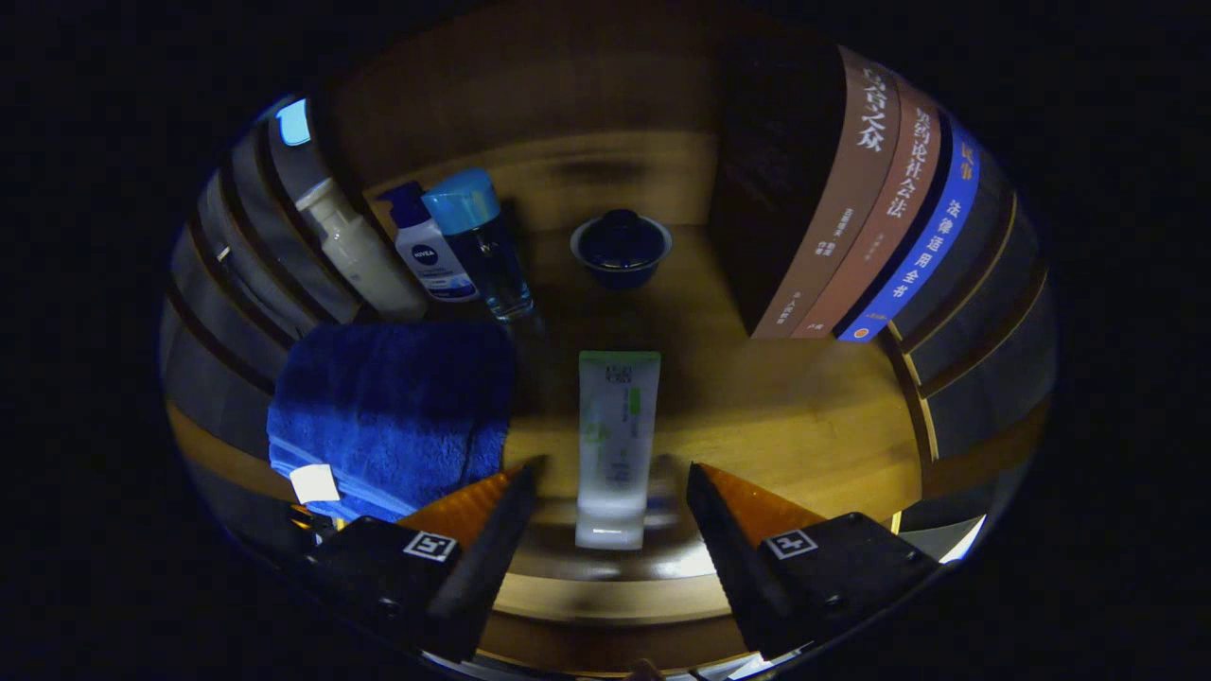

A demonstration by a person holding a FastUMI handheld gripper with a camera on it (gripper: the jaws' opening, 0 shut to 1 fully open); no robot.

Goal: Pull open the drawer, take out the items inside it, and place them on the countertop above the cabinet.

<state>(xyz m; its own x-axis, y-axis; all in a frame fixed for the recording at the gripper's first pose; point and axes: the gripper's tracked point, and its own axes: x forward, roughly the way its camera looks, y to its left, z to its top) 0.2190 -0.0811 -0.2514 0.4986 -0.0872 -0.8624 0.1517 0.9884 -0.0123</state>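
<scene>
Claw [613, 478] wide open, gripping nothing. It points forward and level over the wooden counter [804, 416], fingers [492, 539] spread evenly to either side.

Tube [617, 445] lies flat on the counter between the fingers, long axis running 12 to 6, cap end toward the claw, flat crimped end away. Clear gap on both sides, neither finger touches it.

Around the tube:
- 12 o'clock, well beyond the fingertips: small dark lidded bowl [622, 248], upright.
- 10 to 11 o'clock: three bottles in a tight row, all leaning toward the left wall. White pump bottle [364, 255] is outermost, then a white bottle with a dark blue cap [430, 248], then a clear bottle with a light blue cap [481, 244] nearest the bowl.
- 9 o'clock: folded blue towel [393, 416] just beside the left finger, white tag on its near corner.
- 1 to 2 o'clock: row of books [856, 203] standing on end, spines facing the claw.

Can't tell where the drawer is from this view.
</scene>
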